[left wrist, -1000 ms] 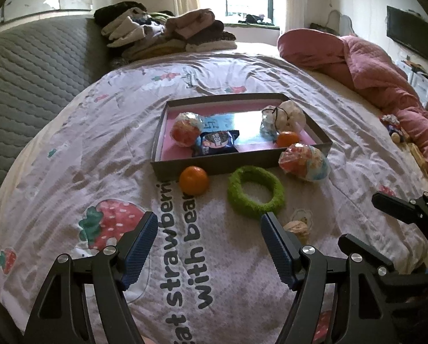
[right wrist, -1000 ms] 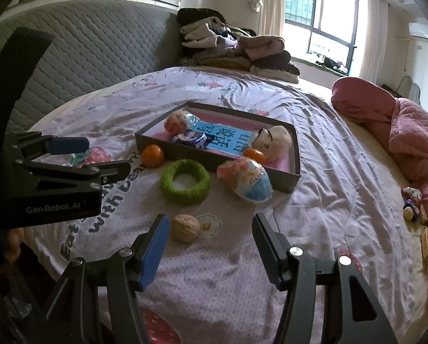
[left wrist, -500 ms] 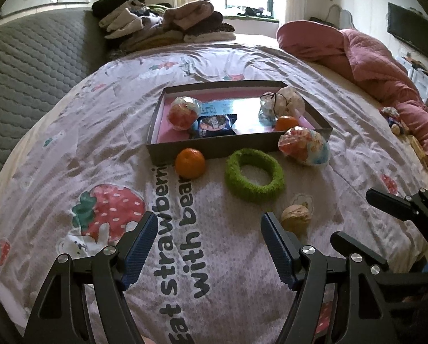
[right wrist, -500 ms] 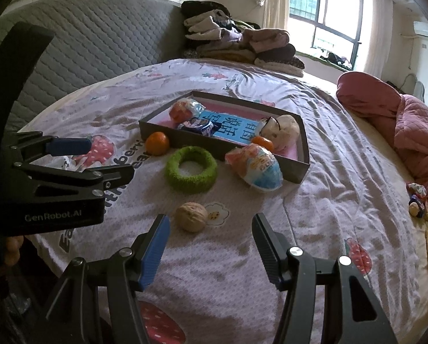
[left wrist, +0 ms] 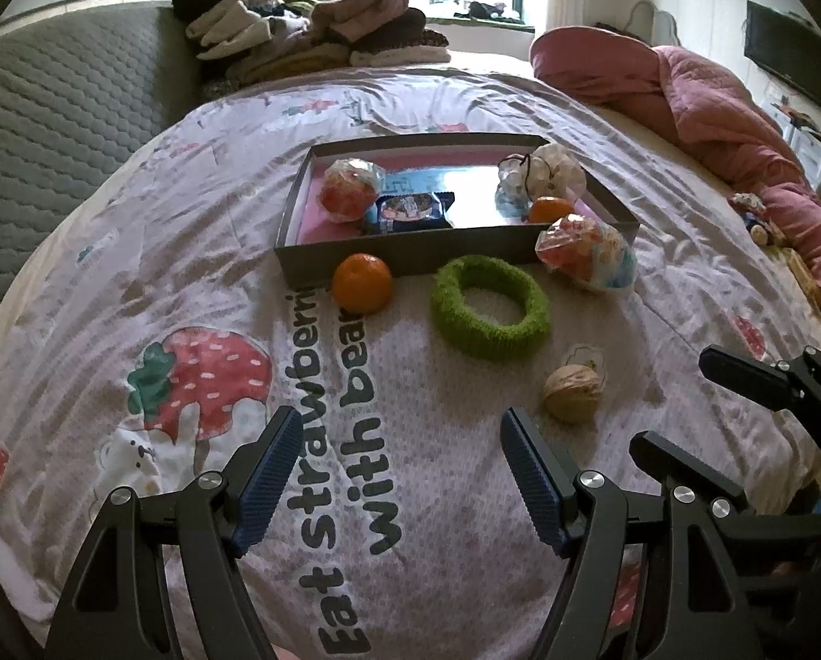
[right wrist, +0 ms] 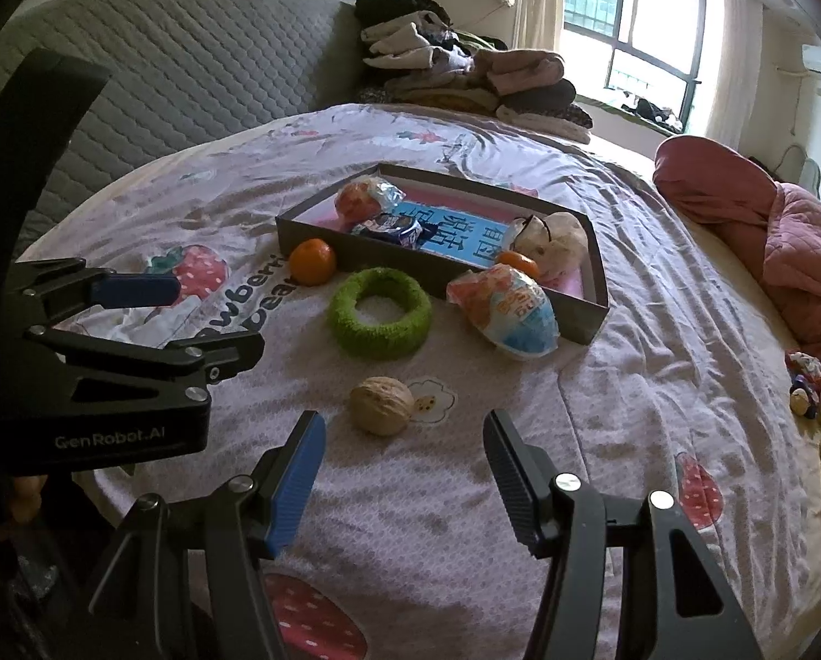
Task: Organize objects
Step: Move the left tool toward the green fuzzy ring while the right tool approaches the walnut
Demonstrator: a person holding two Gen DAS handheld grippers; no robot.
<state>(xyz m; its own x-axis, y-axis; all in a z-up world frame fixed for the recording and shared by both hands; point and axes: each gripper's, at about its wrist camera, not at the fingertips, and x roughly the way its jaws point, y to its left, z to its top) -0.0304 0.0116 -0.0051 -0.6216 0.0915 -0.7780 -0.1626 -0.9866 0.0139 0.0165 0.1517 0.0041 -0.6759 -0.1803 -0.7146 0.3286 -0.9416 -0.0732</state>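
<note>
Bare bedspread (left wrist: pixel 410 440) lies between the wide-open left claw (left wrist: pixel 399 467) and the things ahead. A walnut (right wrist: pixel 381 405) sits just ahead of the open right claw (right wrist: pixel 405 473), with nothing between them. Beyond it a green ring (right wrist: pixel 380 312), an orange (right wrist: pixel 312 261) and a wrapped packet (right wrist: pixel 506 311) crowd the near wall of the box (right wrist: pixel 311 236); the orange and the packet touch it. The left claw stands close beside the right one.

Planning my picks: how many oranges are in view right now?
2: one orange on the bedsheet touching the tray's front wall, a second orange inside the tray. Others may hide behind packets.
</note>
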